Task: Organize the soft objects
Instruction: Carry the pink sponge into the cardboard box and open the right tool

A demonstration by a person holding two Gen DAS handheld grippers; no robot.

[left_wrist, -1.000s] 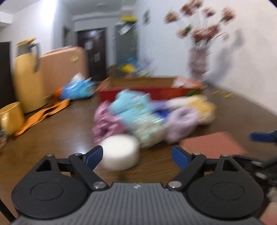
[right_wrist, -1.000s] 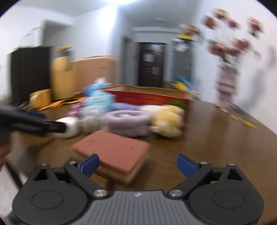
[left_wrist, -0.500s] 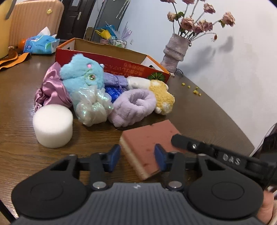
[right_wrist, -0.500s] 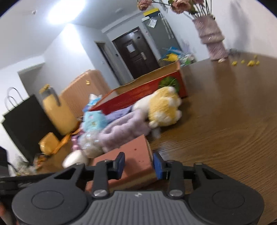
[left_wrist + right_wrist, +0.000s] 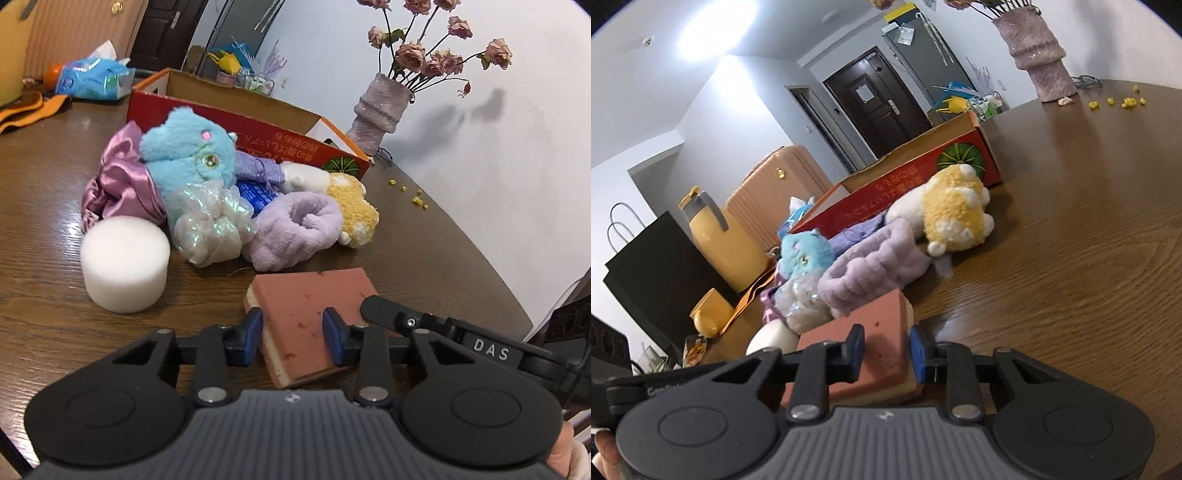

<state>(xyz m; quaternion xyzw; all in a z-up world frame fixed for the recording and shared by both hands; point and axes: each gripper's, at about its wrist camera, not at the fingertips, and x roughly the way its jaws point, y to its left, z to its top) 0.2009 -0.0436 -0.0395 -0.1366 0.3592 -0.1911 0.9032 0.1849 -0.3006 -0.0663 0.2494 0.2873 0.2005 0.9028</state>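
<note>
Both grippers pinch the same pink sponge [image 5: 314, 306], which lies on the wooden table [image 5: 44, 258] in front of the soft-toy pile and the red box [image 5: 258, 129]: left gripper [image 5: 293, 334] closed on its near left corner, right gripper [image 5: 886, 349] closed on its right end. Risk, as I judge it: the two grips pull unevenly and the soft foam twists, tears or slips out of one pair of pads. A low carry toward the box could also knock the purple headband [image 5: 295, 229] or the white foam cylinder [image 5: 123, 262], both close by.
</note>
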